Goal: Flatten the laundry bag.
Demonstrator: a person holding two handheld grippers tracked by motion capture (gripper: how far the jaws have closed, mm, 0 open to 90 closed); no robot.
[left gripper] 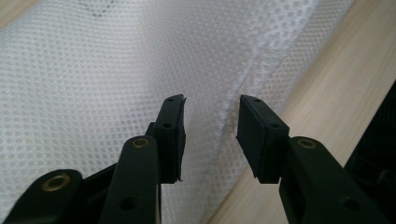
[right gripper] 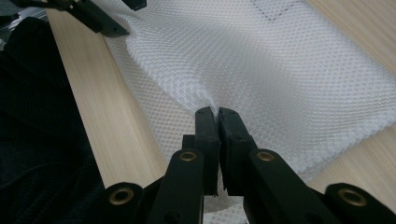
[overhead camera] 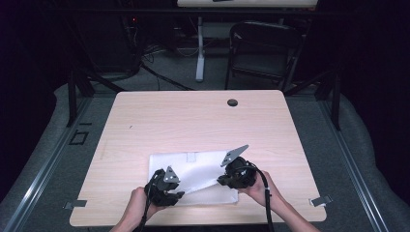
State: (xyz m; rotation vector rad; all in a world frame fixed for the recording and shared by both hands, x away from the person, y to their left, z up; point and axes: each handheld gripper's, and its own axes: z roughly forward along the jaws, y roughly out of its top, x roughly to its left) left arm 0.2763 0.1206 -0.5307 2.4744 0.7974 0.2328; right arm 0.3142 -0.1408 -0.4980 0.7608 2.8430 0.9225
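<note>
A: Identify the largest items first.

B: The table [overhead camera: 193, 116] carries one white mesh cloth [overhead camera: 193, 166], lying flat near the person's edge with its long axis running from one gripper across to the other. A small dark round cap [overhead camera: 232, 102] sits well beyond both grippers, toward the far edge.

A: State the condition of the right gripper [overhead camera: 227, 180].

B: Its jaws are clamped on the near edge of the mesh cloth [right gripper: 280, 70]; in the right gripper view [right gripper: 218, 114] the fabric puckers into the narrow slit between the pads. The layer it holds is raised off the table, and a fold line runs from it toward the other gripper.

A: State the condition of the left gripper [overhead camera: 176, 194].

B: Jaws at a narrow, part-closed gap, not yet gripping. In the left gripper view [left gripper: 211, 105] a raised ridge of the mesh cloth [left gripper: 116, 70] lies directly ahead, in line with the gap between the pads; no pad visibly presses on it.

A: Which relation governs the coming move?

B: The ridge lies straight in front of the left gripper, just beyond its fingertips [left gripper: 170, 116]. The left gripper is the nearer one to that corner. Judgement: a short advance and full closure should secure it, so both ends of the near edge are held.
</note>
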